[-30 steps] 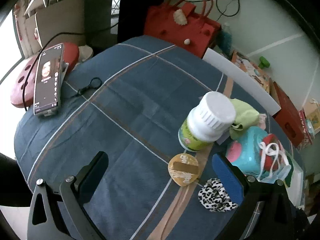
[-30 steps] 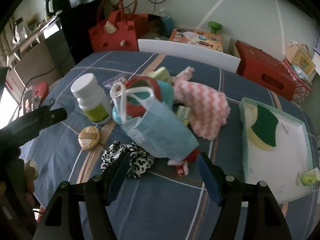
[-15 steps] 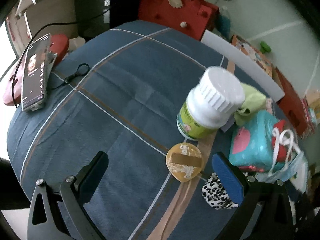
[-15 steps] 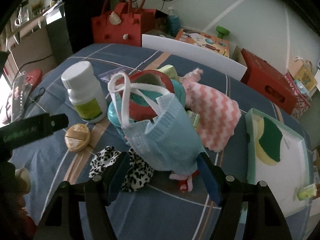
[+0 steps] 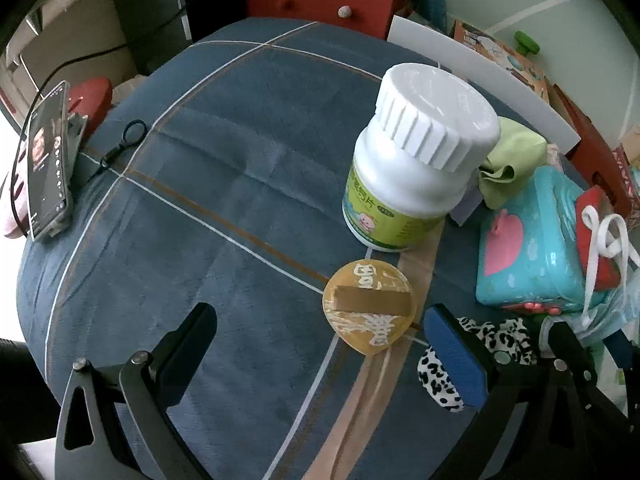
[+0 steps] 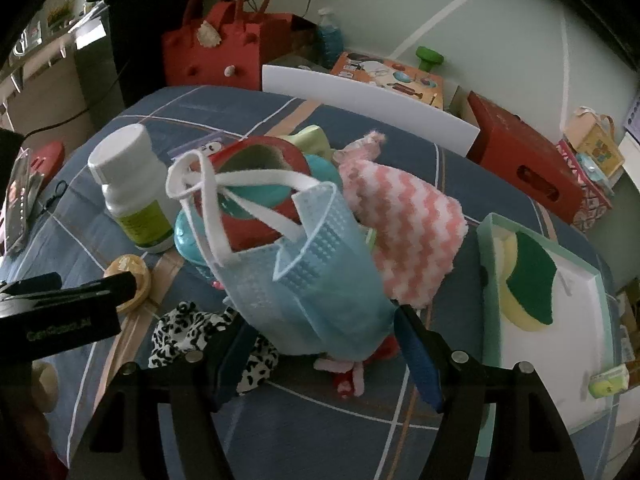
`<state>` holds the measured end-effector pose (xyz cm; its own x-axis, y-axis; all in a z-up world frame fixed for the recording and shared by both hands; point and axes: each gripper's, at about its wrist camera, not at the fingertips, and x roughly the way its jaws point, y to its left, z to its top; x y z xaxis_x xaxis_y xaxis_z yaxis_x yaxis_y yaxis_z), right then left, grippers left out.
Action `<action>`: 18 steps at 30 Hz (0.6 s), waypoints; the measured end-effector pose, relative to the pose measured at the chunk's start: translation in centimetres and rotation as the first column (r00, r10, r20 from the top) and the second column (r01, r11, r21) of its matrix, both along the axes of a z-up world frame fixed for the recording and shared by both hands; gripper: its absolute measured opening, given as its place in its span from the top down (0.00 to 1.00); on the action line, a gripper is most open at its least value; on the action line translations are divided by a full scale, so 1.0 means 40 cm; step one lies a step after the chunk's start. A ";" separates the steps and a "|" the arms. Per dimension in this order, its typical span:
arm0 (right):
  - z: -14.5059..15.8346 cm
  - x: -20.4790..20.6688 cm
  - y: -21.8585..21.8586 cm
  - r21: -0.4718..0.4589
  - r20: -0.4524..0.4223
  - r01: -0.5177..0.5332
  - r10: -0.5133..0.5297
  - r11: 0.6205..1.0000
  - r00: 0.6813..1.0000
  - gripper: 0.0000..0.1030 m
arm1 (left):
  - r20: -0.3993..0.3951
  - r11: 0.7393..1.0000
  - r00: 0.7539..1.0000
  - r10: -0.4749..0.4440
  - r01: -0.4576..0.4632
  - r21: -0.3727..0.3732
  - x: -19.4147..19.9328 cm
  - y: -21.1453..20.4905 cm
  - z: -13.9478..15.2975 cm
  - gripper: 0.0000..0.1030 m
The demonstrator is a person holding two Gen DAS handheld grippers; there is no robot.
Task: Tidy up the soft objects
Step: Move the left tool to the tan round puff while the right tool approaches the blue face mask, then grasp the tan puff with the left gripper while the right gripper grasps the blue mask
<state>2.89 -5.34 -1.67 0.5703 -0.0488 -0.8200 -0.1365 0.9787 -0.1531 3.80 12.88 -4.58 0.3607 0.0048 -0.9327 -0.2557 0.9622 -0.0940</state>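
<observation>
A pale blue face mask (image 6: 320,276) with white loops lies on a pile: a teal pouch (image 5: 528,240), a red ring (image 6: 264,160), a pink-and-white fluffy cloth (image 6: 408,232) and a green cloth (image 5: 512,156). My right gripper (image 6: 324,352) is open, its jaws on either side of the mask's lower edge. A leopard-print scrunchie (image 6: 188,332) lies left of it, and also shows in the left wrist view (image 5: 492,344). My left gripper (image 5: 320,340) is open and empty, low over the blue cloth-covered table (image 5: 224,168), near a round yellow disc (image 5: 370,306) and a white pill bottle (image 5: 416,160).
A mint tray (image 6: 592,280) holding a yellow-green sponge (image 6: 524,276) sits at the right. A phone (image 5: 46,160) on a stand is at the table's left edge, with a black loop (image 5: 128,140) nearby. A red bag (image 6: 216,48), white board (image 6: 368,100) and red box (image 6: 524,164) lie behind.
Both grippers have moved forward and lower. The right gripper's jaws now reach around the mask's lower edge. The left gripper came closer to the bottle and disc.
</observation>
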 end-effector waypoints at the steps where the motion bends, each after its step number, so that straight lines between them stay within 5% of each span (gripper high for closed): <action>1: -0.003 0.002 0.000 -0.002 -0.003 0.000 0.000 1.000 1.000 0.28 | -0.001 1.000 1.000 -0.001 0.001 0.000 0.000 0.000 -0.001 0.00; 13: -0.013 0.010 -0.009 0.009 0.002 -0.002 0.002 1.000 1.000 0.29 | -0.014 1.000 1.000 -0.010 0.010 0.006 0.013 -0.020 -0.016 0.00; 18: -0.005 0.009 -0.020 0.040 0.007 -0.005 0.005 0.999 1.000 0.45 | -0.015 1.000 1.000 -0.012 0.012 -0.006 0.023 -0.033 -0.021 0.00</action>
